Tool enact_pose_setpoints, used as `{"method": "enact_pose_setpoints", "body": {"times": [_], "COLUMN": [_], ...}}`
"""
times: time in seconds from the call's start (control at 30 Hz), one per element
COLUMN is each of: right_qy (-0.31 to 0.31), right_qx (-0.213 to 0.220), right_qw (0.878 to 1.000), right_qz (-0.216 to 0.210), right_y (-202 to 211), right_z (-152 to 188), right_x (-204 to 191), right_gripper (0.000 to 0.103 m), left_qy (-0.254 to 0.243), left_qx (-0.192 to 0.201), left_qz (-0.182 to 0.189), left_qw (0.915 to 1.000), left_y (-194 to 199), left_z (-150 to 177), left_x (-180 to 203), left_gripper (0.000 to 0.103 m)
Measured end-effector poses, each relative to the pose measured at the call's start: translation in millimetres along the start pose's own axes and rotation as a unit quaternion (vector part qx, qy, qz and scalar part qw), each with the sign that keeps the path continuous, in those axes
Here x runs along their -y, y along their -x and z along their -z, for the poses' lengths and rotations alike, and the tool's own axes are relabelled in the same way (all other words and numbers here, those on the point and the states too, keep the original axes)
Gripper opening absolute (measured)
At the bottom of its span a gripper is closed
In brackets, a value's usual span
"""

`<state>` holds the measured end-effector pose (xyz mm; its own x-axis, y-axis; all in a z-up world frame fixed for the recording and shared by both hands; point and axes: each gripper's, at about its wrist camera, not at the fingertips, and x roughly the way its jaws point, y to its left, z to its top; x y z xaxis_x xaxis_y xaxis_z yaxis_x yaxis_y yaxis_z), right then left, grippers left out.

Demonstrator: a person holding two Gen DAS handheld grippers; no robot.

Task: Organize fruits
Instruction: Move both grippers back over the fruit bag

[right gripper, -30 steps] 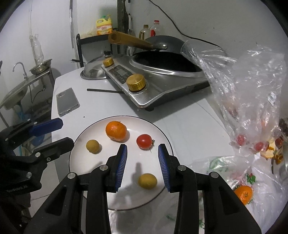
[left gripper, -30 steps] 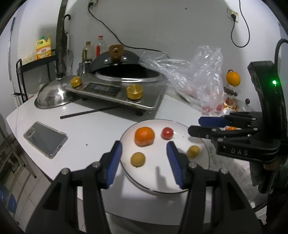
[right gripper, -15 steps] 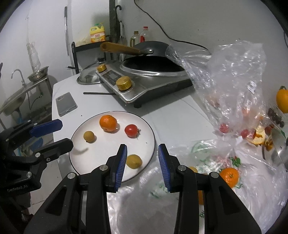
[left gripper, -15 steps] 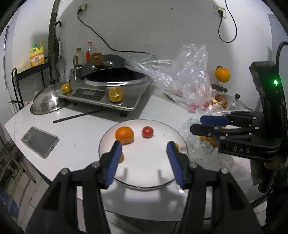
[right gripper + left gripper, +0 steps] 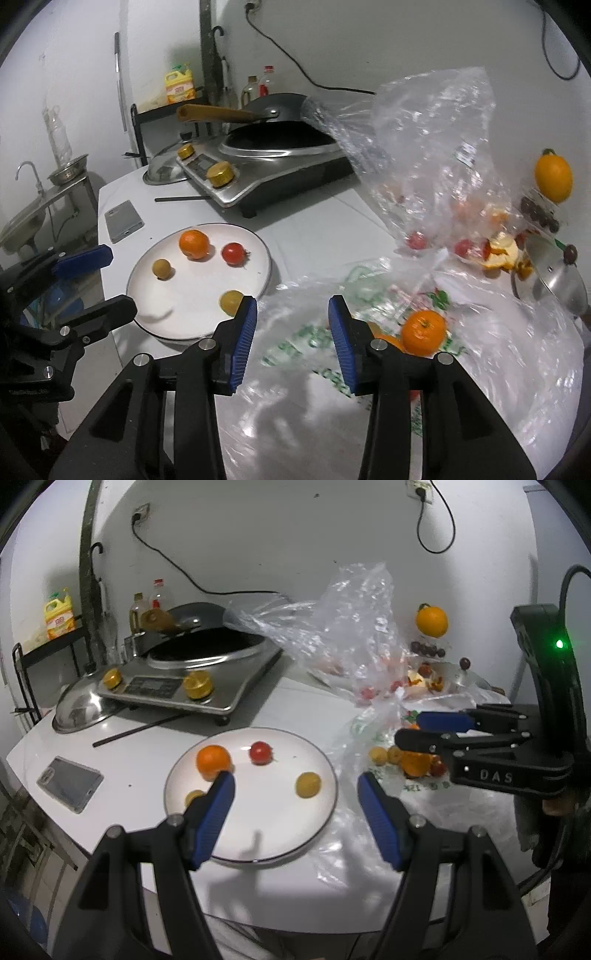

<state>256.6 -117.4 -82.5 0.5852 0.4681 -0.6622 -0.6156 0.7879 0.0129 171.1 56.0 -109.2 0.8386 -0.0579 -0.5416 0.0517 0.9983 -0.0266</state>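
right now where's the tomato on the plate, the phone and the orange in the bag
tomato [image 5: 233, 253]: right wrist view, centre of its red skin
phone [image 5: 123, 220]: right wrist view, middle of its screen
orange [image 5: 423, 332]: right wrist view, centre of its peel

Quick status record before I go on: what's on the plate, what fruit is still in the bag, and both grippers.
plate: orange, tomato, two small yellow fruits
printed bag: orange fruit inside, more partly hidden
left gripper: jaws opening, empty, over plate edge
right gripper: jaws opening, empty, above bag
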Motion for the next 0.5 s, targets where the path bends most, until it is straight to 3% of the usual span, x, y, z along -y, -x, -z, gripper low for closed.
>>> {"method": "enact_pose_setpoints", "body": {"times": [0.5], "right_qy": [-0.039], "right_qx": [-0.001], "right_qw": [0.999], "right_qz": [0.028], "right_y": [17], "right_z": [27], "right_x": [52], "right_gripper": [0.043], "left_qy": [-0.029], "left_qx": [-0.014], "left_qz": [0.026], "left_qw": [0.9991], "left_y": [-21], "left_z": [-5], "left_x": [45], "left_gripper": [0.07]}}
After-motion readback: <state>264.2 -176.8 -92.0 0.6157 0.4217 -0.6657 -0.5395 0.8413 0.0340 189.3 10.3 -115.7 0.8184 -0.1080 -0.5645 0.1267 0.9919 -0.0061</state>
